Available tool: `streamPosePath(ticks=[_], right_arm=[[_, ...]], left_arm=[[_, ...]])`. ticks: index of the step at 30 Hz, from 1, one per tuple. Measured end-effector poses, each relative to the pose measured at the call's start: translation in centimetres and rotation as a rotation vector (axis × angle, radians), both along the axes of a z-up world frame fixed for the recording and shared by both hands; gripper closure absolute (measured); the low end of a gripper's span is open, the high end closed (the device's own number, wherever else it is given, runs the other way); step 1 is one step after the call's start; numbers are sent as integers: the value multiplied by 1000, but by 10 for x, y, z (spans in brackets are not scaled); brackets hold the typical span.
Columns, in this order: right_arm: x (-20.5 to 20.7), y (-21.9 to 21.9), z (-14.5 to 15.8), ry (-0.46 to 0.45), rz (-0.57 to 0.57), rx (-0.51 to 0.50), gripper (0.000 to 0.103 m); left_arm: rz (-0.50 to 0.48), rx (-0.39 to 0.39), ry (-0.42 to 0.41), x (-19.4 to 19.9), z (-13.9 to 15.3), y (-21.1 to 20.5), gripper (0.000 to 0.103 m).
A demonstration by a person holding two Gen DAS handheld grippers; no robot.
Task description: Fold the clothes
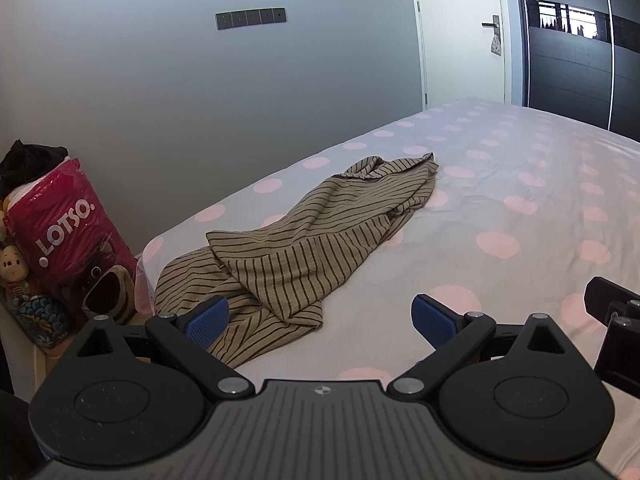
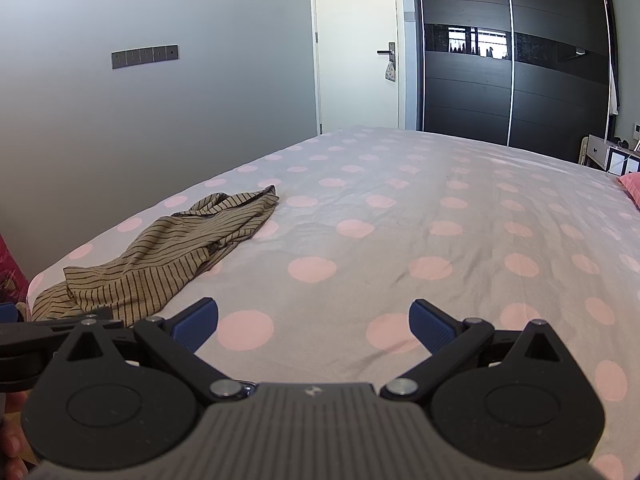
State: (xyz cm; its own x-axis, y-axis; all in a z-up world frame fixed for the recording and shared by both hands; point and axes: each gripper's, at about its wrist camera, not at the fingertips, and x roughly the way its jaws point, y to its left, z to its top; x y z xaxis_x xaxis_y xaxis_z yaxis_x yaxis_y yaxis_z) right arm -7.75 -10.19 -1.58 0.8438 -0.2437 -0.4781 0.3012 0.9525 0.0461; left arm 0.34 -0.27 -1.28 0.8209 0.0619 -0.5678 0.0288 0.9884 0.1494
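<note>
Grey bedsheet with pink polka dots [image 2: 400,208], folding not yet begun.
Your tan, dark-striped knit garment [image 1: 304,248] lies crumpled near the bed's left edge; your left gripper [image 1: 320,320] hovers over its near end and your right gripper [image 2: 314,326] over bare sheet, both wide open and empty.

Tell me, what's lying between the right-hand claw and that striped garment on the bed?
Only bare polka-dot bedsheet separates the right gripper from the striped garment, as the right wrist view shows.
</note>
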Motion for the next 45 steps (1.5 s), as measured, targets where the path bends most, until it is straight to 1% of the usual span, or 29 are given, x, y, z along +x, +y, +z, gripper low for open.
streamPosePath(ticks=[19,24,27,30,34,36,38,42,45], right_arm=[[2,-3,-4,22,-15,-13,1],[0,-14,-9,41,-38,-27,1],[1,-25,-12,48,-68,-27,1],[4,-36,-15,52,-97,-5,1],[11,-46,-21,65,-115,32,1],[15,-48,-26,77,-110,41,1],[18,-48,-31,92,-100,37,1],[24,-50,-41,117,-102,11,1],[30,-58,-49,141,-120,28,1]], left_arm=[[0,11,26,3,-3,-2,3],[27,-15,54,11,-7,1,4],[10,-31,66,17,-10,1,5],[-18,-12,83,24,-16,-2,5],[-83,-22,135,45,-19,-2,5],[-111,-11,150,62,-21,-1,5],[-132,25,166,82,-24,0,5],[-155,103,172,119,-39,10,5],[-188,99,189,137,-55,18,5]])
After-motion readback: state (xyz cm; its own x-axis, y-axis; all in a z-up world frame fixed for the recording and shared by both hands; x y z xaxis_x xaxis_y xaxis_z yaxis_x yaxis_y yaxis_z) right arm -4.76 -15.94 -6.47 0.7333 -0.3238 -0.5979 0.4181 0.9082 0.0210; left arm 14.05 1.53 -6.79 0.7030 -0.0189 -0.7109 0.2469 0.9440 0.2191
